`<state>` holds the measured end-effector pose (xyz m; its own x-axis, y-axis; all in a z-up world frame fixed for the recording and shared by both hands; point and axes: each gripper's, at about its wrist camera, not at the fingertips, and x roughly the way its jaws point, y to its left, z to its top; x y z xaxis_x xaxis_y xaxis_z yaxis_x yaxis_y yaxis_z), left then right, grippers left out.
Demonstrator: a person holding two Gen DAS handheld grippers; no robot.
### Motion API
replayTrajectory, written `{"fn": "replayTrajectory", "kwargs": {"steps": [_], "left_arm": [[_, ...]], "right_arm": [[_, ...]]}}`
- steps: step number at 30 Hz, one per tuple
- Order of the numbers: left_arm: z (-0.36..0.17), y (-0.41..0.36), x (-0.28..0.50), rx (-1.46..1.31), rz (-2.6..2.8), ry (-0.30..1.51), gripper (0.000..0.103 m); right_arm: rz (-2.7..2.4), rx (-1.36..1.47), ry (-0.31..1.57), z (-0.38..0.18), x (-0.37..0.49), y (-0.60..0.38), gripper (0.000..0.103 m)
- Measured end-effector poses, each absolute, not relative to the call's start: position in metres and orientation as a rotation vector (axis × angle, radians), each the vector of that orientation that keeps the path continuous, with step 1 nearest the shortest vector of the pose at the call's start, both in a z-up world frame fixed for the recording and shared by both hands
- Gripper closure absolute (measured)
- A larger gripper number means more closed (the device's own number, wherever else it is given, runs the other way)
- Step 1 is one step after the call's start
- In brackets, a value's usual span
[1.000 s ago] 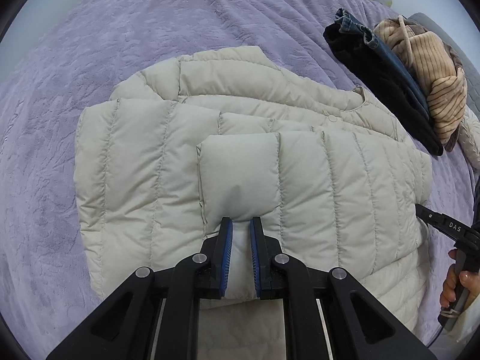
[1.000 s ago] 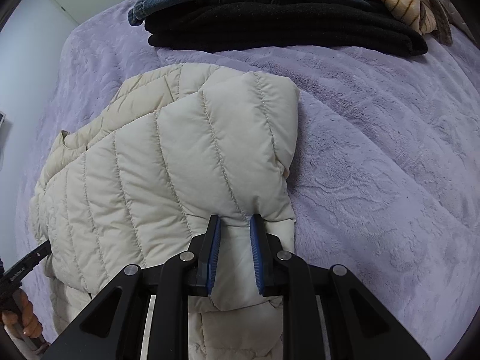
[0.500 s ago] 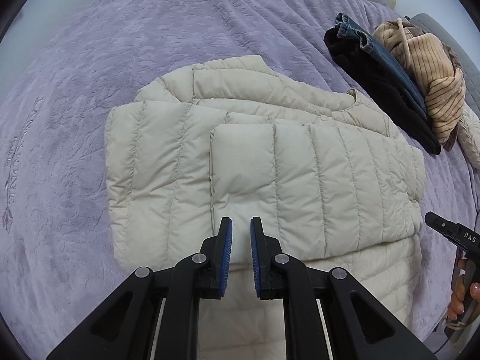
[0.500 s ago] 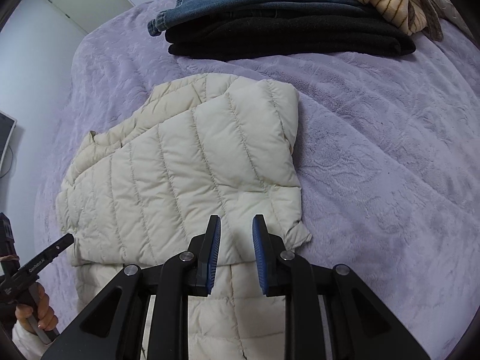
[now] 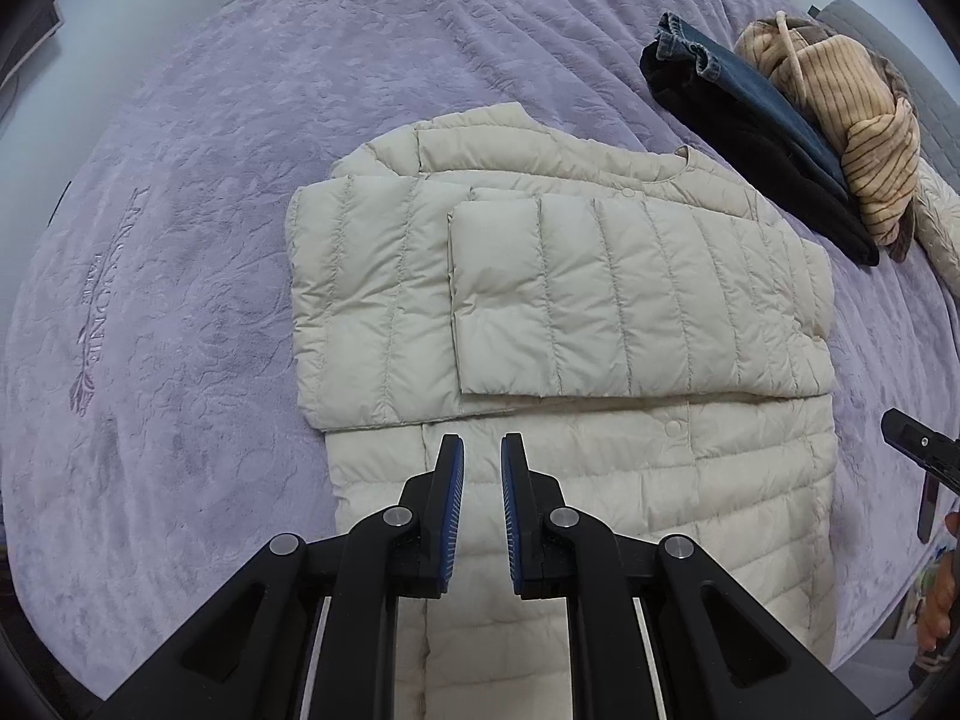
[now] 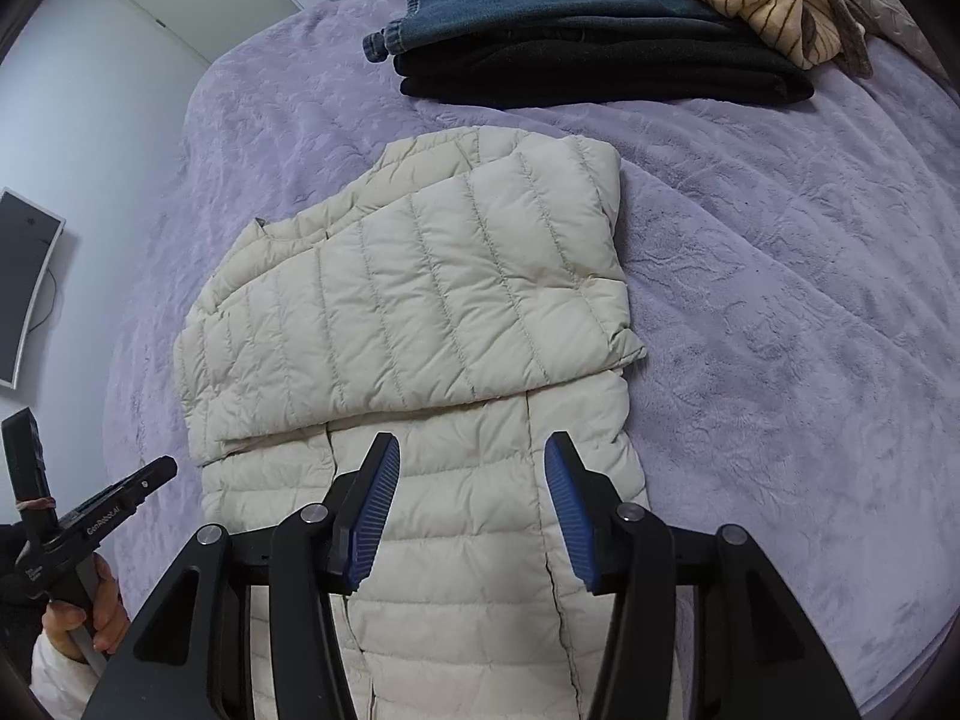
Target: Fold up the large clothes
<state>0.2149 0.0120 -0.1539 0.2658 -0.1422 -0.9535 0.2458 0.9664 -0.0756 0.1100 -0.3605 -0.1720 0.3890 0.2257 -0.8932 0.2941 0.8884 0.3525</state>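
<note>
A cream quilted down jacket (image 5: 600, 312) lies flat on the purple bedspread (image 5: 180, 300), both sleeves folded across its chest. My left gripper (image 5: 482, 450) hovers above the jacket's lower body, its jaws nearly together with nothing between them. In the right wrist view the same jacket (image 6: 420, 312) shows its folded sleeve on top. My right gripper (image 6: 471, 450) hangs above the hem part, its jaws opening and empty. Each gripper shows at the edge of the other's view: the right gripper (image 5: 918, 450), and the left gripper (image 6: 120, 498) held in a hand (image 6: 84, 612).
A stack of folded dark clothes and jeans (image 5: 750, 138) lies beyond the jacket, with a striped beige sweater (image 5: 852, 96) heaped on it; the same stack (image 6: 588, 54) is at the top of the right wrist view. A dark screen (image 6: 24, 294) hangs on the wall at left.
Both grippers have let go of the sleeve ends, risen and pulled back toward the hem. The sleeves now lie flat across the chest. The right jaws have spread wide.
</note>
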Motion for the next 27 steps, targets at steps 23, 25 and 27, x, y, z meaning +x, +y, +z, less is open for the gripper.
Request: {"fn": "replayTrajectory", "kwargs": {"steps": [23, 25, 27], "left_arm": [[-0.121, 0.048, 0.151, 0.115, -0.204, 1.256, 0.0], [-0.121, 0.052, 0.147, 0.117, -0.198, 1.26, 0.0], [-0.121, 0.055, 0.144, 0.122, -0.192, 1.261, 0.0]], "right_arm": [[0.016, 0.486, 1.175, -0.129, 0.057, -0.315, 0.019], [0.019, 0.493, 1.176, -0.128, 0.053, -0.313, 0.017], [0.019, 0.498, 1.177, -0.127, 0.05, -0.313, 0.017]]}}
